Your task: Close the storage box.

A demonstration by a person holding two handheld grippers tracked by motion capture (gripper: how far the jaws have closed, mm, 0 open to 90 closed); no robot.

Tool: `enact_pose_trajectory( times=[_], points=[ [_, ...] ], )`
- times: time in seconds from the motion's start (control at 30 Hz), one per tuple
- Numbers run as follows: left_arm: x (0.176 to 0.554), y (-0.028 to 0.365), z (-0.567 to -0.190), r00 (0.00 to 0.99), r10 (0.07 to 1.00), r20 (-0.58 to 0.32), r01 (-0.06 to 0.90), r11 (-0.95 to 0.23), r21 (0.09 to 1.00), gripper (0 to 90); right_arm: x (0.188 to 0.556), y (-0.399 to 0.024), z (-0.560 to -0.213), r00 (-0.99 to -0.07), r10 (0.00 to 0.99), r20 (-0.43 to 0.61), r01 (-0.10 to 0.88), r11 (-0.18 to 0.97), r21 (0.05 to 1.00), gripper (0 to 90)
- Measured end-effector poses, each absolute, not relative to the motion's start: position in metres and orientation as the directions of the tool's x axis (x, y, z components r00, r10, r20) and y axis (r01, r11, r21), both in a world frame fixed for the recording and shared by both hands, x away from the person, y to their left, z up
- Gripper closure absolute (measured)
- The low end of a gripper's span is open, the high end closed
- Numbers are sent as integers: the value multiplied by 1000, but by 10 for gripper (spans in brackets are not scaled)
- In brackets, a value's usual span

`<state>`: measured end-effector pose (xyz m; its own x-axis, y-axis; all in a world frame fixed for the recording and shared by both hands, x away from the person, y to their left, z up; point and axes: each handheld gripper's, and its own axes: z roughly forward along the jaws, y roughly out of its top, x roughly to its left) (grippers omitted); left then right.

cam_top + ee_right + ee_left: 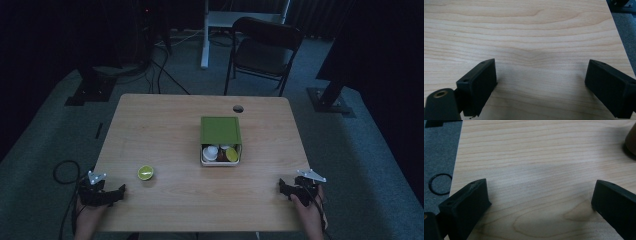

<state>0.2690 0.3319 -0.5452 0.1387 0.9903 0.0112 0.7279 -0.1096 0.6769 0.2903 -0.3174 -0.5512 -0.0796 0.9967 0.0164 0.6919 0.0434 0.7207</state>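
So we hold our left gripper [120,190] low at the near left corner of the wooden table [165,125], its jaws spread wide with nothing between them — in the left gripper view bare wood grain runs across the whole gap. Nearest to it lies a small lime-green round thing [146,173], flat on the wood, just ahead of the gripper and a little toward the table's middle, near but not touching; whether it is a cap, a cup or a cut fruit we cannot tell. At the right edge of the left gripper view a brownish rounded shape [631,141] pokes in, too cropped to name. Our right gripper [283,188] sits at the near right edge of the table, held in our right hand [309,207], its jaws likewise wide apart and empty, with plain wood between them in the right gripper view. Well ahead of both grippers, a bit right of the table's centre, stands a pale box [221,161] whose green lid [220,130] covers the far part and leaves the near part open. In that open part we see several small round things packed side by side — a white one [210,151], a yellow-green one [232,154], and something darker between them that we cannot make out. A dark round hole [238,108] sits in the tabletop beyond the box, and a folding chair [265,50] stands on the floor behind the table.
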Motion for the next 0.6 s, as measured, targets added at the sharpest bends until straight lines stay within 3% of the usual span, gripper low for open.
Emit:
enact_pose_trajectory(
  times=[0.6],
  points=[
    [270, 331, -546, 134, 991, 9, 721, -103, 686, 12, 290, -318, -551, -75, 997, 17, 692, 40, 721, 99]
  ],
)
